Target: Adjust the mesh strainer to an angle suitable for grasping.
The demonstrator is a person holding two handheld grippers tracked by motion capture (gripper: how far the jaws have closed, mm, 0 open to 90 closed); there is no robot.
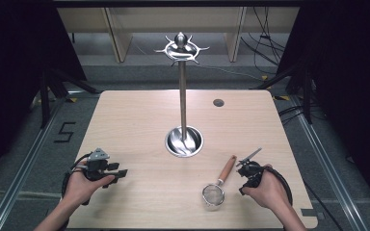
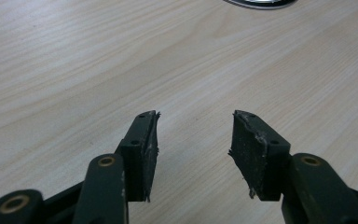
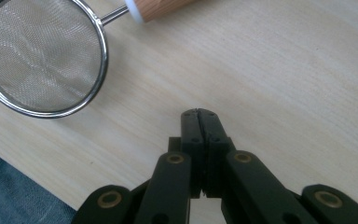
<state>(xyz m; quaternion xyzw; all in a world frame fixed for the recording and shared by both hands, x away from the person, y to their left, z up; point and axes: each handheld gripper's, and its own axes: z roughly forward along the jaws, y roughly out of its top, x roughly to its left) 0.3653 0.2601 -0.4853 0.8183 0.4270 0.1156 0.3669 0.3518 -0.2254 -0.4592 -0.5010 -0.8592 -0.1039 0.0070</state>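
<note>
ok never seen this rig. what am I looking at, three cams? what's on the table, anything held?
No robot here: a person holds a two-jaw handheld gripper in each hand. The high view looks down on the light wooden table; the other two cameras ride on the grippers and look along their black jaws. The left gripper is open and empty. The right gripper is shut on nothing. Beside it lies a small round metal mesh strainer with a wooden handle. Mid-table stands a tall shiny metal utensil stand with hooks on top and a round dish base.
</note>
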